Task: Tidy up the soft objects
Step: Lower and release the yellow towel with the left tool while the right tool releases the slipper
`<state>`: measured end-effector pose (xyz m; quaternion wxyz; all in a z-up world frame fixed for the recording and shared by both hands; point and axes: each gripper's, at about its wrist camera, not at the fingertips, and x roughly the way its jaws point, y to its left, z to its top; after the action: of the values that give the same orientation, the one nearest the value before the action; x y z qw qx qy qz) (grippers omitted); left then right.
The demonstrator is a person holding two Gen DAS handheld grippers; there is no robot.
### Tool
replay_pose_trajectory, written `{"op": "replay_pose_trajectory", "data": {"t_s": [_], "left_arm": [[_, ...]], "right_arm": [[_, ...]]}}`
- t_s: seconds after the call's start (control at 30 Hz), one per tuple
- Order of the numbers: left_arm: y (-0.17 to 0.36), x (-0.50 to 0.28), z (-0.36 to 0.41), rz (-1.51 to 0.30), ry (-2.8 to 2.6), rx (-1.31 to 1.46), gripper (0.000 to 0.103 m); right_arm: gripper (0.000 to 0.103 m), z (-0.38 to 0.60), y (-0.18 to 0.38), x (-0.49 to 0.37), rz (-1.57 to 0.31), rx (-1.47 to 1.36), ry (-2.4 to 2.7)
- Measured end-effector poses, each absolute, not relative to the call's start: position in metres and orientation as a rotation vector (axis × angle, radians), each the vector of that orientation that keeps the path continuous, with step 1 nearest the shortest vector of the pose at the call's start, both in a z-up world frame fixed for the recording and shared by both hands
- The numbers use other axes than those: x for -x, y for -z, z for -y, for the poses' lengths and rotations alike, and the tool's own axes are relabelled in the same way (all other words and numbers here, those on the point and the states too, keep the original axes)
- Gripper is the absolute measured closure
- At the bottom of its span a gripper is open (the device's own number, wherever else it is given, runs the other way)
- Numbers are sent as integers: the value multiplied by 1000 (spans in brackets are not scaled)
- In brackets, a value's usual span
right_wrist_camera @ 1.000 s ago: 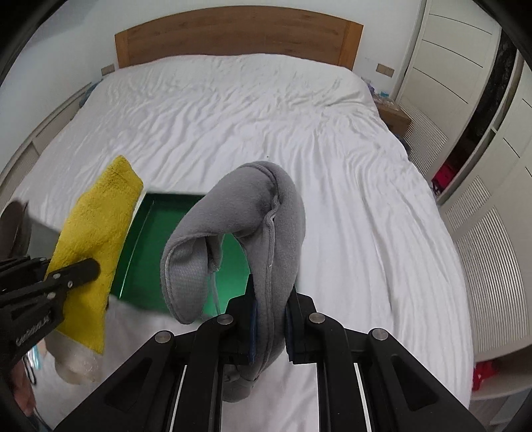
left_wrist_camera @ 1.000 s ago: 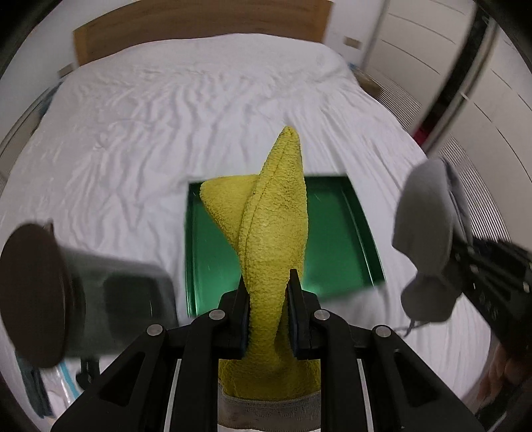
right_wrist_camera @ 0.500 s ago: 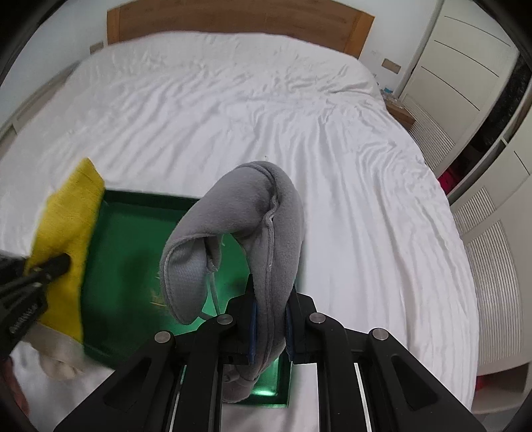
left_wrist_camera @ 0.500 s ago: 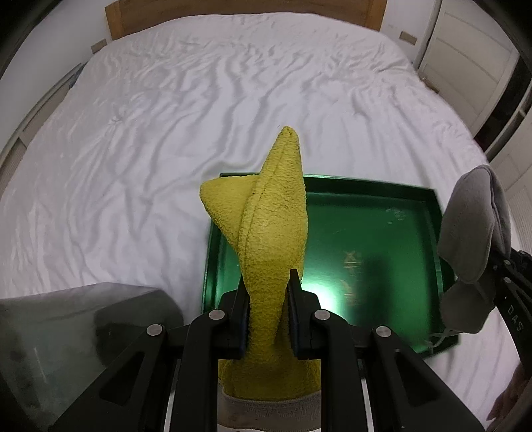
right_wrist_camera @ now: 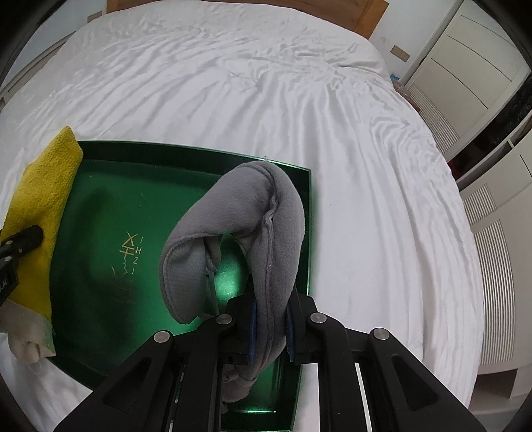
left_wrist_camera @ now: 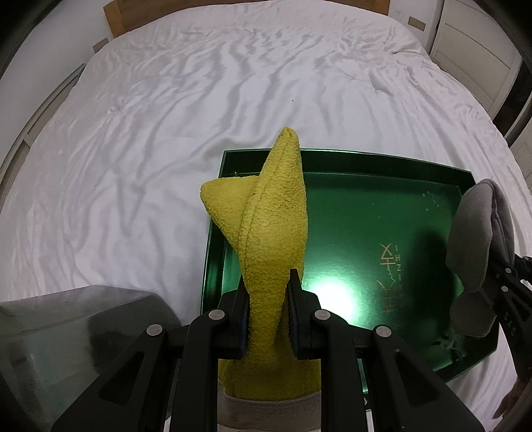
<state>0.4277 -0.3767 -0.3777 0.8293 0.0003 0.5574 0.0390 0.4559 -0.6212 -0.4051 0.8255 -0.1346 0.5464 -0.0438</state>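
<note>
A white bed (left_wrist_camera: 199,116) with a rumpled sheet filled both views; its wooden headboard (right_wrist_camera: 369,16) was cut off at the top edge. On the bed lay a shiny green tray (left_wrist_camera: 382,232), its near edge hidden behind the black tongs. Gold lettering on the tray floor was too faint to read, and nothing rested flat inside it. A blurred grey shape (left_wrist_camera: 76,335) at the lower left of the left view could not be identified. The left tongs (left_wrist_camera: 268,299) were clamped on a yellow terry item (left_wrist_camera: 272,226), held upright above the tray's left side; its pale lower end ran out of frame. The right tongs (right_wrist_camera: 270,319) were clamped on a grey fleece item (right_wrist_camera: 266,212), which curled over above the tray's right side with a thin cord (right_wrist_camera: 212,292) hanging from it.
</note>
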Motion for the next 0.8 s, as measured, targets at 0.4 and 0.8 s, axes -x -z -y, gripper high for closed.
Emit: {"op": "replay_pose_trajectory", "data": {"t_s": [0.4, 0.8], "left_arm": [[392, -431, 375, -1201, -101, -25, 85], [392, -430, 374, -1195, -111, -41, 75]], "right_arm": [[85, 629, 411, -451, -1175, 274, 95], [38, 628, 403, -449, -1130, 261, 90]]}}
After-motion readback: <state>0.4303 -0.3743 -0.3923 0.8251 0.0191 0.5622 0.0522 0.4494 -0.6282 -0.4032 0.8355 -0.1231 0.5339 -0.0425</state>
